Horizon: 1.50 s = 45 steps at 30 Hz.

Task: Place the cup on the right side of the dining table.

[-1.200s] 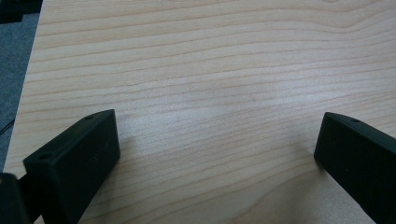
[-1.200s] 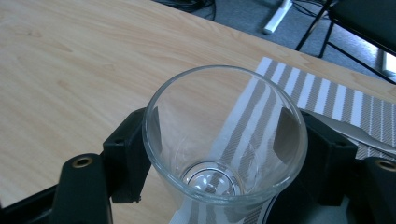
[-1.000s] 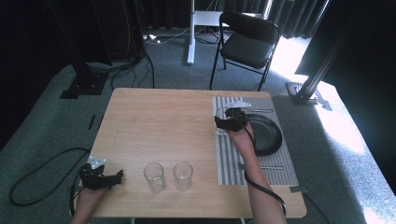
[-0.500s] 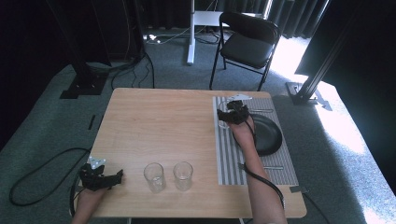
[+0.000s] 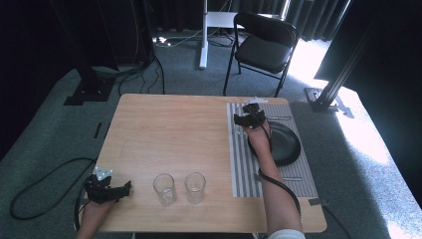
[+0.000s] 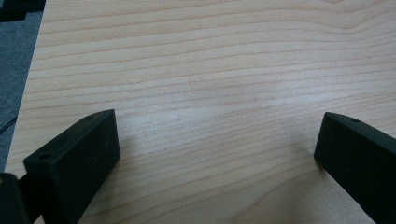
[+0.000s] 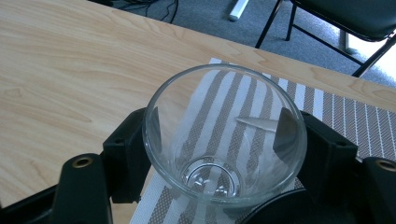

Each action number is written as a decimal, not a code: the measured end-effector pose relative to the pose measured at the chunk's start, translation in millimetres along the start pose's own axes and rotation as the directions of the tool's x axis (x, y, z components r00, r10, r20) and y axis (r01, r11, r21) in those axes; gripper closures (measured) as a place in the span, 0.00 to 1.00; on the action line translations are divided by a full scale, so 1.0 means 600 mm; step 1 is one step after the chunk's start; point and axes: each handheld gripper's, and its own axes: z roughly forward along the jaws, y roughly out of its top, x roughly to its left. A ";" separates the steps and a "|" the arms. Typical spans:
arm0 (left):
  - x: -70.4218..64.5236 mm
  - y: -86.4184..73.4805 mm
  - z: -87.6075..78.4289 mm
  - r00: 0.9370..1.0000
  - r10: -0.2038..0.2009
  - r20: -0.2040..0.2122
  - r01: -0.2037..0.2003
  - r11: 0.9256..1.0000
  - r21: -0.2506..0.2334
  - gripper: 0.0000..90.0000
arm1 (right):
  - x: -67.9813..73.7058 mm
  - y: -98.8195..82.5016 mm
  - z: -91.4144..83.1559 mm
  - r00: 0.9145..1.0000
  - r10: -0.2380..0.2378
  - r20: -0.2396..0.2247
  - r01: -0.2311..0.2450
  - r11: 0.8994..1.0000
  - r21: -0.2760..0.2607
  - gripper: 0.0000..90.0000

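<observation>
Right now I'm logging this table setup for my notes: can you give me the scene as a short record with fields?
surface: wooden table
mat: striped placemat on the table's right side
plate: dark plate on the placemat
right gripper: shut on a clear glass, upright, over the placemat's far end
left gripper: open, above bare wood at the near left corner
other glasses: two empty glasses side by side near the front edge
background: black folding chair

In the high view we cannot make out the clear glass tumbler [image 7: 224,135] behind the right tongs [image 5: 250,118]. The person's right forearm [image 5: 266,164] covers part of the round black plate [image 5: 286,144]. The picture's edge cuts off the left tongs [image 6: 215,154] in the left gripper view.
</observation>
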 end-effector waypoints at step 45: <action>0.001 -0.002 -0.001 0.999 -0.027 -0.022 0.027 1.000 -0.003 0.01 | -0.031 0.009 0.045 0.995 0.095 0.007 -0.096 0.995 0.033 0.22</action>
